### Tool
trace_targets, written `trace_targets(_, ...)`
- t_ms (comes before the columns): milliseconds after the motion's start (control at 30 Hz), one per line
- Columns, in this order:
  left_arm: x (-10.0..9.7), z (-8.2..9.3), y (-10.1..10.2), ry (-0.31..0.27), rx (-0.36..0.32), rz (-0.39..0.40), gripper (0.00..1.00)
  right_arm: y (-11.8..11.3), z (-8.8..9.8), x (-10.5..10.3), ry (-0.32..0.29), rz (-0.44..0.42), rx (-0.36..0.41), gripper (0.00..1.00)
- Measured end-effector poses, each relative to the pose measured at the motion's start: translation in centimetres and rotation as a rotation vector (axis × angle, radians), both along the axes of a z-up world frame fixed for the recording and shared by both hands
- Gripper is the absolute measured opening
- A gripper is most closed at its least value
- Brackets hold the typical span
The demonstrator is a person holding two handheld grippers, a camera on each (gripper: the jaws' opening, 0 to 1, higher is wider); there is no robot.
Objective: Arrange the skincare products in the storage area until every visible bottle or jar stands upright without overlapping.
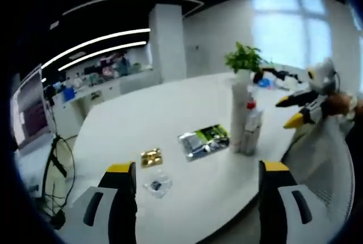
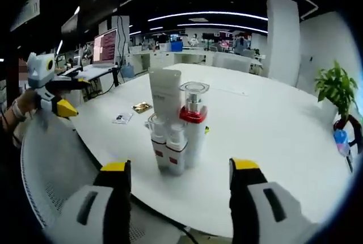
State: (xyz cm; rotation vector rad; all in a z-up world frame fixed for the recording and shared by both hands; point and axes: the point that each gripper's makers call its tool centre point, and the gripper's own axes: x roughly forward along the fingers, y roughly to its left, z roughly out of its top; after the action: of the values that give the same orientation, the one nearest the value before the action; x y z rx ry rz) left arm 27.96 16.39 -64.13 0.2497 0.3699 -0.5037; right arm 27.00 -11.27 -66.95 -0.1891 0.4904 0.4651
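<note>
While both sets of fingers stand spread apart and hold nothing, the skincare cluster (image 2: 177, 127) sits on the white counter (image 2: 272, 159) ahead of the right gripper (image 2: 180, 190), roughly centred between its two fingers and clear of both. It appears to comprise a tall white tube (image 2: 165, 93), a bottle with a red collar and clear cap (image 2: 193, 120), and two short white bottles (image 2: 169, 144) in front. All look upright, but they stand touching or nearly so.

Risk, as judged: the items are packed tight, so a finger entering to separate one could nudge its neighbour and topple it; the tall tube looks the most likely to tip. The cluster also stands near the counter edge, so a knocked item could roll off.

In the left gripper view the same cluster (image 1: 245, 120) lies ahead and to the right of the left gripper (image 1: 197, 190), with flat packets (image 1: 204, 139), a small gold item (image 1: 151, 156) and a clear sachet (image 1: 158, 185) lying on the counter nearer those fingers.

Limits of view: whether the bottles actually touch cannot be told. Labels are unreadable. The packets' contents are too blurred to identify. A potted plant (image 1: 244, 58) stands beyond the cluster.
</note>
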Motion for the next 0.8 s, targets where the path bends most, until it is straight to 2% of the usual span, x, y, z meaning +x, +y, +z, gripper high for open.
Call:
trace_targets(100, -0.2, 0.2, 0.9, -0.032, 0.079, 0.002, 0.94, 0.1, -0.2, -0.2, 0.016, -0.004, -0.007, 0.87)
trace_targets(200, 0.1, -0.3, 1.3, -0.022, 0.061, 0.029, 0.97, 0.3, -0.1, -0.4, 0.0, 0.004, -0.006, 0.94)
trace_targets(267, 0.6, -0.3, 1.5, -0.049, 0.047, 0.076, 0.97, 0.7, 0.0, -0.5, -0.002, 0.032, 0.001, 0.96)
trace_targets(300, 0.6, -0.6, 1.6, -0.053, 0.066, 0.086, 0.97, 1.0, -0.2, -0.6, 0.007, 0.048, 0.007, 1.0)
trace_targets(333, 0.7, -0.8, 2.0, -0.055, 0.11, 0.115, 0.97, 1.2, -0.2, -0.6, 0.006, 0.055, 0.008, 0.99)
trace_targets(367, 0.6, -0.8, 2.1, -0.071, 0.158, 0.111, 0.97, 1.3, -0.1, -0.6, -0.001, 0.053, 0.009, 0.99)
trace_targets(433, 0.2, -0.6, 1.3, -0.085, 0.134, 0.096, 0.97, 1.4, 0.3, -0.7, -0.028, 0.039, 0.016, 0.99)
trace_targets(467, 0.0, -0.5, 0.9, -0.08, 0.076, 0.09, 0.97, 1.5, 0.6, -0.8, -0.043, 0.031, 0.032, 0.99)
trace_targets(500, -0.2, -0.6, 0.8, -0.062, 0.05, 0.088, 0.97, 1.9, 0.9, -1.0, -0.062, 0.019, 0.079, 0.99)
trace_targets(567, -0.2, -0.6, 1.9, -0.057, 0.04, 0.123, 0.97, 2.2, 0.6, -1.3, -0.055, -0.005, 0.121, 0.99)
trace_targets(633, -0.7, -0.9, 2.7, -0.073, 0.049, 0.136, 0.97, 2.6, 0.5, -1.6, -0.067, 0.005, 0.105, 0.99)
trace_targets(667, -1.0, -1.1, 3.0, -0.065, 0.035, 0.149, 0.97, 2.7, 0.7, -1.4, -0.092, 0.002, 0.092, 0.99)
trace_targets(700, -1.6, -1.5, 3.3, -0.04, -0.024, 0.181, 0.97, 3.0, 1.0, -1.2, -0.123, 0.008, 0.08, 0.99)
trace_targets(733, -1.9, -1.8, 3.4, -0.042, -0.042, 0.19, 0.97, 3.3, 0.8, -1.1, -0.13, 0.005, 0.079, 0.99)
trace_targets(767, -1.9, -1.9, 3.3, -0.05, -0.015, 0.177, 0.97, 3.5, 0.2, -1.0, -0.128, 0.006, 0.081, 0.99)
trace_targets(800, -1.7, -1.8, 2.8, -0.079, 0.065, 0.145, 0.97, 3.6, -0.8, -0.9, -0.109, 0.004, 0.081, 0.99)
